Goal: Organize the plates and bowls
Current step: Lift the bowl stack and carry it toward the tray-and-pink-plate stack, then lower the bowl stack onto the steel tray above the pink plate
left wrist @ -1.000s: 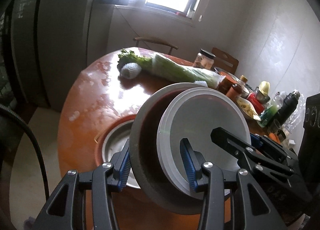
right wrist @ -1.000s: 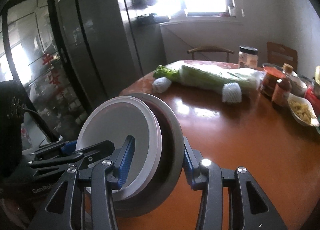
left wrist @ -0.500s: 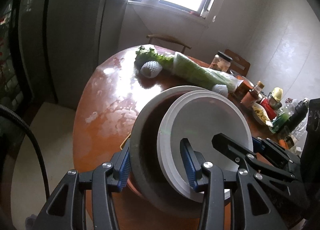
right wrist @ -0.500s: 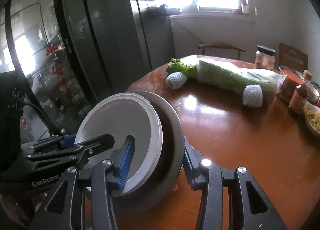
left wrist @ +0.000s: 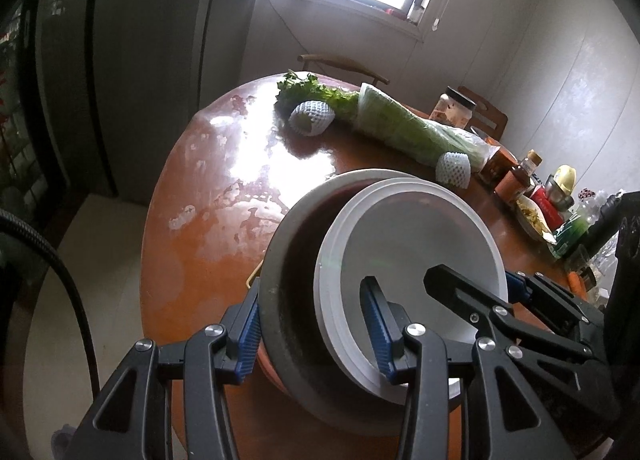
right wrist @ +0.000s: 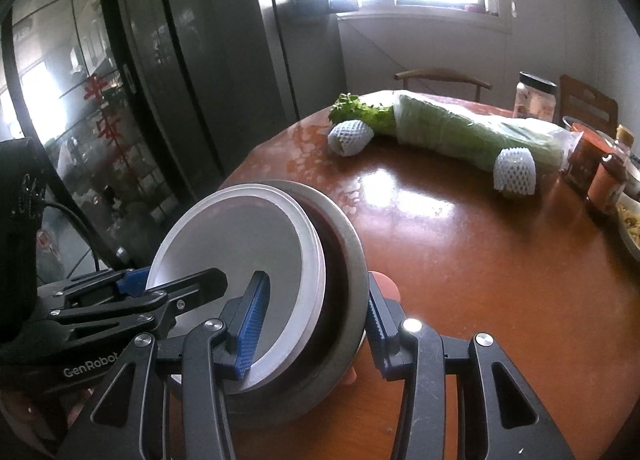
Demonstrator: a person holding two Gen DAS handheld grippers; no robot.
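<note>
Grippers: left gripper [left wrist: 312, 330] and right gripper [right wrist: 314, 324] both clamped on stack [left wrist: 380, 276] rims.
Stack: stiff, breakable, slippery; hold opposite rims.
Place: table [left wrist: 224, 187] edge.

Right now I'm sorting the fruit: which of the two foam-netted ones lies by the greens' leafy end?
The netted fruit at the leafy tips, nearer the fridge; the other netted fruit lies by the jars.

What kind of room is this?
Most likely a home kitchen or dining area: a round wooden table with bagged greens and sauce jars, wooden chairs around it, a tall fridge beside the window.
</note>
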